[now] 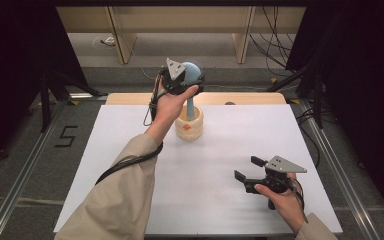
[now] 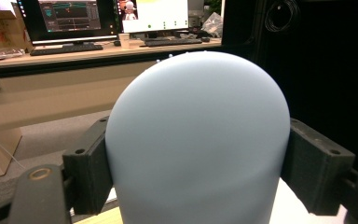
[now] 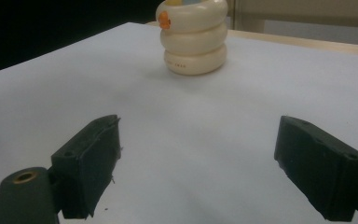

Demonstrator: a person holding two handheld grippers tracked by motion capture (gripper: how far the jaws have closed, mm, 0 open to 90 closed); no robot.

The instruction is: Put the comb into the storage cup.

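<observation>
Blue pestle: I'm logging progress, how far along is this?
In hand: the left gripper is clamped on the blue pestle's head, its shaft standing in the cream cup. Whether it goes in or comes out, I cannot tell. The right gripper waits open and empty.

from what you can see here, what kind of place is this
Probably a lab or office data-recording station: a white-topped table fenced by black curtains, with computer monitors and keyboards on a desk behind.

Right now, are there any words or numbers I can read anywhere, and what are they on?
"5": black figure on the floor left of the table.
Small dark print on the cream ringed cup: too small to read.
Monitor screens behind the blue pestle: too blurred to read.
</observation>
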